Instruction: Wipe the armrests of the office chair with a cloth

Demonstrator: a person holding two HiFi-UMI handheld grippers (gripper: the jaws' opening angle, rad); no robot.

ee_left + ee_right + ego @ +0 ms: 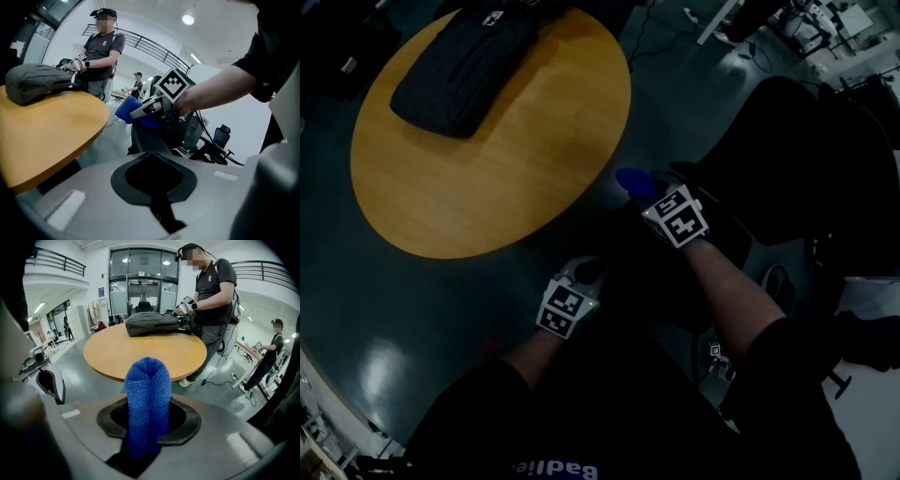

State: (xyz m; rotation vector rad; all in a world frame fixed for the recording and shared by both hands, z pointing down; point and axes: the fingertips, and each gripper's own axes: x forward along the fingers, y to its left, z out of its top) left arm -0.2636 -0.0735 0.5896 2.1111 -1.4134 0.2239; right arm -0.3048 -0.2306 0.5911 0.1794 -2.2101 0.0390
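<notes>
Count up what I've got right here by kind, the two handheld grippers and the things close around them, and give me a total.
Grippers: 2 (left gripper, right gripper)
Blue cloth: 1
Round wooden table: 1
Dark bag: 1
Office chair at the grippers: 1
Total: 6

Round table, bag and two bystanders in my feeds.
My head view has a round wooden table [487, 169] filling the upper left, a dark bag [464, 61] lying on its far part, and a dark glossy floor [356, 309] around it. In the right gripper view I see a person [213, 291] standing behind the table at upper right, another person [269, 357] at the right edge, and glass doors [143, 284] at top centre.
</notes>
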